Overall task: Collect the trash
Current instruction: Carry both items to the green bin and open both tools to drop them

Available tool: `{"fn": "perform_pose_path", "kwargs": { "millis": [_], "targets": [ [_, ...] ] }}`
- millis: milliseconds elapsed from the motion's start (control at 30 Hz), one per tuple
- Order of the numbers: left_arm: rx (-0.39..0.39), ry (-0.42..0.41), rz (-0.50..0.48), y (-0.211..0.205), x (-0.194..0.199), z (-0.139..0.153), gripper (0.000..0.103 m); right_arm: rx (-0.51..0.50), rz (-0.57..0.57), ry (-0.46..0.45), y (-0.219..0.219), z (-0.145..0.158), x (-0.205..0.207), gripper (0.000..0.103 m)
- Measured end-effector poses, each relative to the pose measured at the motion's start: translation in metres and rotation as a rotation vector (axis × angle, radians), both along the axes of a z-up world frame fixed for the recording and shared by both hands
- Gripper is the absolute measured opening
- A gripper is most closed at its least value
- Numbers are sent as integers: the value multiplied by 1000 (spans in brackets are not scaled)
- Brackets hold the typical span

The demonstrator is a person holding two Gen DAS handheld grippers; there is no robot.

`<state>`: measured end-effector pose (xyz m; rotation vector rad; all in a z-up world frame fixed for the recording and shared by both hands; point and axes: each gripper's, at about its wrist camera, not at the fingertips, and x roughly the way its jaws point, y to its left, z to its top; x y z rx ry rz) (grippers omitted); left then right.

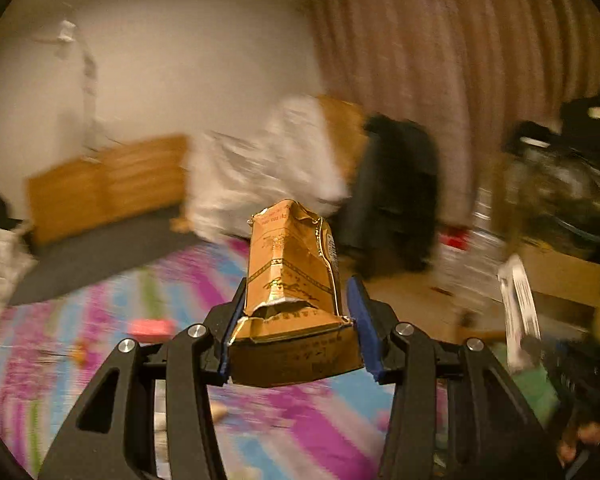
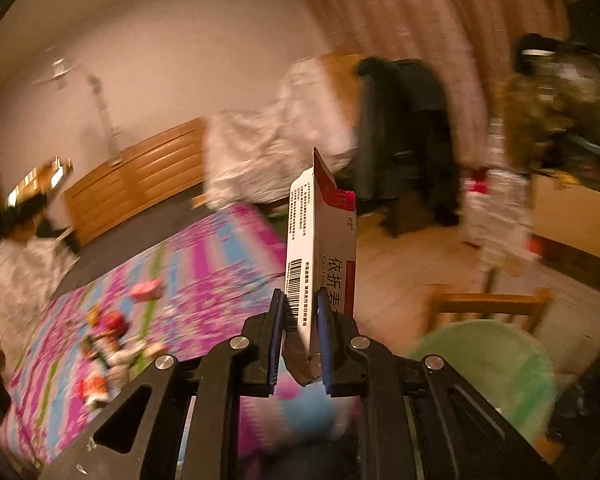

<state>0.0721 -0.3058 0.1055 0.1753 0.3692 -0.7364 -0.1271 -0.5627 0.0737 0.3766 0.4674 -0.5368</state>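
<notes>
A: Left gripper (image 1: 296, 332) — state?

B: Closed on a crushed brown carton (image 1: 292, 292). The carton is pinched between the blue pads (image 1: 362, 320), torn along its lower half, and is held upright above the patterned mat (image 1: 80, 320).

A: Right gripper (image 2: 302, 334)?

B: Narrowed onto a white-and-red box (image 2: 320, 256). The box is gripped by its lower end, barcode side shown, open flap at the top. It is held in the air over the near edge of the same mat (image 2: 204, 280).

A: Loose trash noted?

B: A pink packet (image 2: 146, 290) is seen lying on the mat, toward its middle. A cluster of small wrappers (image 2: 104, 348) is scattered nearer the mat's left edge, well apart from both grippers. Details are lost to blur.

A: Surroundings?

B: A green round seat (image 2: 496, 368) is seen beside the right gripper, with a wooden frame (image 2: 492, 304) behind it. A white sack (image 2: 268, 152) is slumped past the mat's far edge.
</notes>
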Motion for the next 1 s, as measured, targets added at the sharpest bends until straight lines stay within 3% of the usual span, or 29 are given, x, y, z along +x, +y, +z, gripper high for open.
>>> {"fn": "perform_pose_path", "kwargs": {
  "millis": [233,433,533,633,800,1000],
  "targets": [
    [38,153,-354,-103,-22,-53,46,10,-229,52,-73,-6,-79,17],
    [113,293,-638,-192,-62,-106,46,81,-340,88,-107,-39,-130,17],
    [162,359,-720,-227,-80,-131,46,147,-372,100,-119,-60,-147,17],
    [207,414,-761,-253,-93,-149,46,228,-386,81,-132,-83,-160,17],
    [262,417,-776,-260,-111,-168,46,307,-375,67,-136,-112,-170,17],
    [282,423,-766,-270,-104,-171,47,353,-338,60,-141,-133,-160,17]
  ]
}}
